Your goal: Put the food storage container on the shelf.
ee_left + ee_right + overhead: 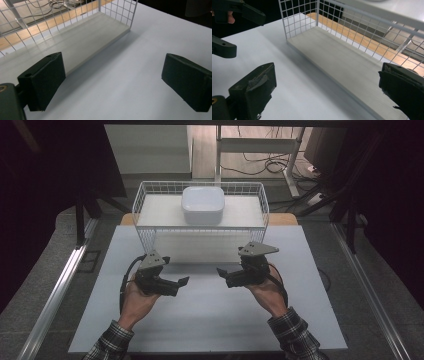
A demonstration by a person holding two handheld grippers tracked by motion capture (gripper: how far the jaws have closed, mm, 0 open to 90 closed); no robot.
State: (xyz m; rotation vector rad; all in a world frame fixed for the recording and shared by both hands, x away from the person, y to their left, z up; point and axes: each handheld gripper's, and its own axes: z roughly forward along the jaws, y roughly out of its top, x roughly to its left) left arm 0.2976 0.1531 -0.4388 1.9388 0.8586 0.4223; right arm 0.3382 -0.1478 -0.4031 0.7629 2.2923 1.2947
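Nearest the high view's camera were my two plaid sleeves and hands, each holding one gripper over the white table [210,320]. Two grippers were counted: my left gripper [184,281] and my right gripper [221,271], tips turned toward each other and apart, neither touching anything. Both had their jaws spread wide with nothing between them; the left gripper view [112,82] confirmed this with bare tabletop in the gap, and the right gripper view [327,92] likewise. One white wire basket [145,200] stood at the far edge of the table, raised on a wire frame, with a pale board as its lower shelf. One white rounded-square container [203,205] sat in the basket, toward the middle; I saw it from above, while the gripper views showed the basket's lower shelf [75,42] and mesh wall from a low angle. In the right gripper view I also noted the left gripper's two jaw tips at the upper left, and a wooden strip beyond the mesh. On the floor behind the table lay several cables, number not determinable.
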